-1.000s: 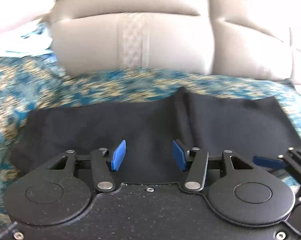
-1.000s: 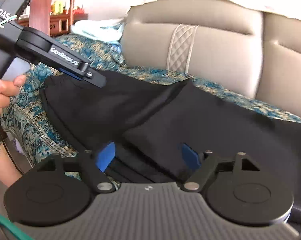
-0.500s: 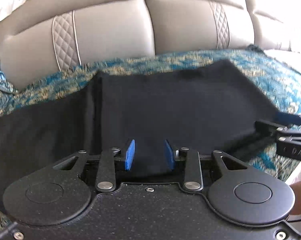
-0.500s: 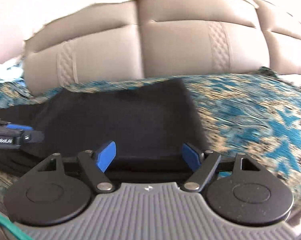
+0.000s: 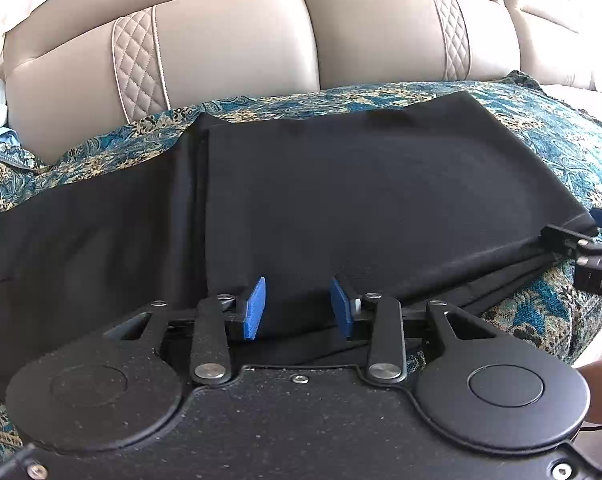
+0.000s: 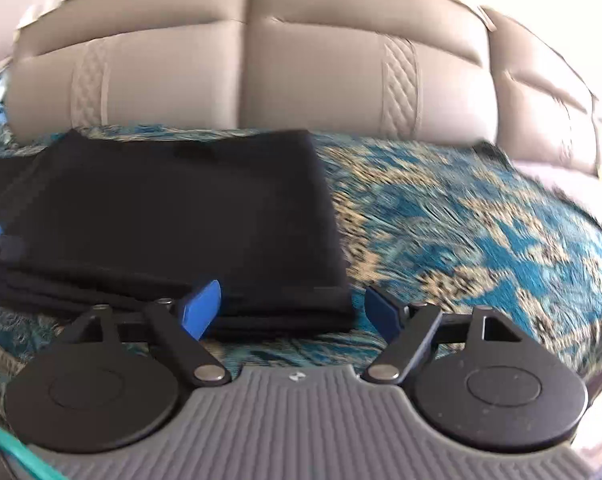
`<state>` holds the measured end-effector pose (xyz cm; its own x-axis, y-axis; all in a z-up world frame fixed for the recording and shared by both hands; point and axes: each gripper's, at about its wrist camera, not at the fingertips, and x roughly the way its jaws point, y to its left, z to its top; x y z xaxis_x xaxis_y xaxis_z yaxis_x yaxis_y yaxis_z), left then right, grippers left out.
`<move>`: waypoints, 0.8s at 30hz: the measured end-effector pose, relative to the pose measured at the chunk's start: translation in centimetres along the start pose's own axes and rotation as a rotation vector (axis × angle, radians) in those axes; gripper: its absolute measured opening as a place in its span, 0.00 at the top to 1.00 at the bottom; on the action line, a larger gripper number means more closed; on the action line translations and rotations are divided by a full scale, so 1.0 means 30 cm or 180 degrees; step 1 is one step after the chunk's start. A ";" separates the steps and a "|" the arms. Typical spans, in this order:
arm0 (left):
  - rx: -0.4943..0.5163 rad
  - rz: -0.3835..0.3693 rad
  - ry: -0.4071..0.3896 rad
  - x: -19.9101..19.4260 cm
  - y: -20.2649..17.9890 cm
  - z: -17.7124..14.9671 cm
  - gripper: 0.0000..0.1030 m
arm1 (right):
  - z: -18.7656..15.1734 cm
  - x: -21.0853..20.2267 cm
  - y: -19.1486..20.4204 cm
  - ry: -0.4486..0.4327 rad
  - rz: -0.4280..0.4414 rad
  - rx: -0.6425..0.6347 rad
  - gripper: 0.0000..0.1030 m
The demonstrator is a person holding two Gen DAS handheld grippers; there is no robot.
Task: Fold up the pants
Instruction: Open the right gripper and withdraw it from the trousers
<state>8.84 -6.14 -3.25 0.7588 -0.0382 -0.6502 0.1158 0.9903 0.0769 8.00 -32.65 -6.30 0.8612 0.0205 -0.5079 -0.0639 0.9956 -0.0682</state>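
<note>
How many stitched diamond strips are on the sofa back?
2 that I can see: one strip on the left cushion, one strip on the right cushion. More could be outside the picture.

Patterned cover (image 6: 481, 220) right of the pants (image 6: 181, 208) lies bare — sofa backrest (image 6: 261, 72) walls the far side.

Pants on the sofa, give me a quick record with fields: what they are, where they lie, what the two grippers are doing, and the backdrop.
item: black pants, partly folded, one layer lapped over another
surface: blue and gold patterned cover on the sofa seat
left gripper: jaws opening, a fold of the pants between the blue pads, pads not seen pressing on it
right gripper: open wide, astride the near right corner of the pants
backdrop: beige sofa backrest with quilted strips
fold state: not finished; pants run on to the left
</note>
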 end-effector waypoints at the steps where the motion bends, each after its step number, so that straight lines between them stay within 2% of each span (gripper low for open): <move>1: 0.0004 0.0001 -0.0004 0.000 0.001 -0.001 0.65 | 0.006 0.002 -0.017 0.0055 0.0031 0.0104 0.17; 3: 0.0017 0.0010 -0.0017 0.001 0.000 -0.004 0.64 | 0.021 -0.004 -0.038 0.0064 0.0068 0.0221 0.18; 10: -0.0027 0.0005 -0.0066 -0.003 0.002 -0.016 0.63 | 0.127 0.016 -0.038 -0.0151 0.0205 0.0166 0.18; 14: -0.0026 0.0015 -0.0080 -0.004 0.001 -0.018 0.63 | 0.202 0.120 -0.007 -0.0026 0.0376 0.0053 0.22; 16: -0.0030 0.0020 -0.0081 -0.004 0.000 -0.019 0.63 | 0.233 0.183 0.014 0.0035 0.0346 -0.0043 0.23; 19: -0.0046 0.0024 -0.0082 -0.004 -0.001 -0.019 0.63 | 0.276 0.282 0.014 0.0187 0.0345 0.0000 0.30; 24: -0.0065 0.0047 -0.0088 -0.005 -0.004 -0.020 0.62 | 0.341 0.379 0.002 0.0207 0.0369 0.0010 0.32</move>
<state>8.31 -6.17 -3.62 0.7778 -0.0269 -0.6279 0.0915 0.9933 0.0708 22.95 -31.43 -3.31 0.8135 0.1296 -0.5669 -0.1595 0.9872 -0.0033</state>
